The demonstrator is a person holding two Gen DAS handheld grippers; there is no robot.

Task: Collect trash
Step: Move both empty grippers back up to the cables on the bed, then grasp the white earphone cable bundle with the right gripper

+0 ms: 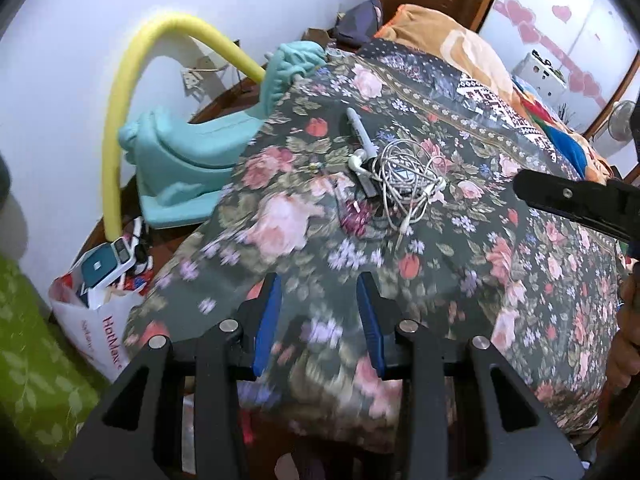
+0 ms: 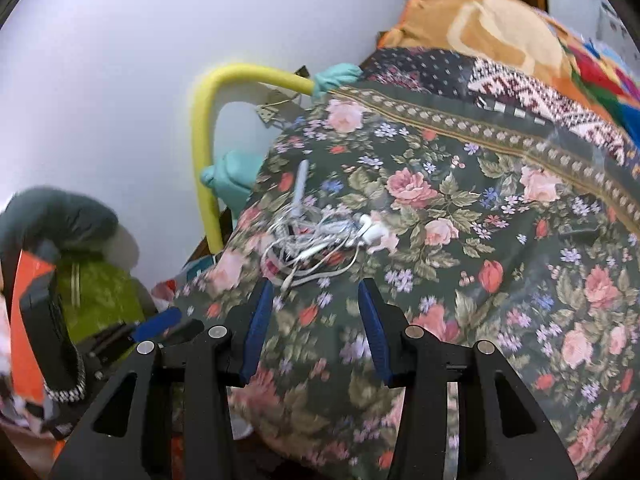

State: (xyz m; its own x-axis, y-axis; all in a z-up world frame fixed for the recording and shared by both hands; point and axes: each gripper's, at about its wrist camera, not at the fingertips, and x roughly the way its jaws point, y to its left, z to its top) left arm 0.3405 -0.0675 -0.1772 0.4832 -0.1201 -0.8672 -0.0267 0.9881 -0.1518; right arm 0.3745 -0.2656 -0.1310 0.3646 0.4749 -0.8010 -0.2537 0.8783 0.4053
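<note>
In your left wrist view, your left gripper [image 1: 318, 280] hangs over a floral bedspread [image 1: 460, 264] with its blue pads [image 1: 267, 320] partly apart and nothing between them. The task's things lie further up the bed: a tangle of white cables [image 1: 404, 182] with a grey pen-like stick [image 1: 360, 128] touching it on the far side; what the stick is, you cannot tell. Off the bed's left edge are a teal seat [image 1: 180, 168], a yellow foam tube [image 1: 116, 128] and a white bag [image 1: 96, 308] by the wall. Your right gripper [image 1: 576, 204] shows only as a black body at the right edge. In your right wrist view, your right gripper [image 2: 316, 288] is also half open and empty, its tips just short of the cables [image 2: 316, 240], which lie on the bedspread [image 2: 500, 280] near its left edge, the stick [image 2: 301, 188] beyond them. An orange blanket [image 2: 480, 28] lies at the head of the bed. Your left gripper [image 2: 156, 326] appears low at the left, blurred.
</note>
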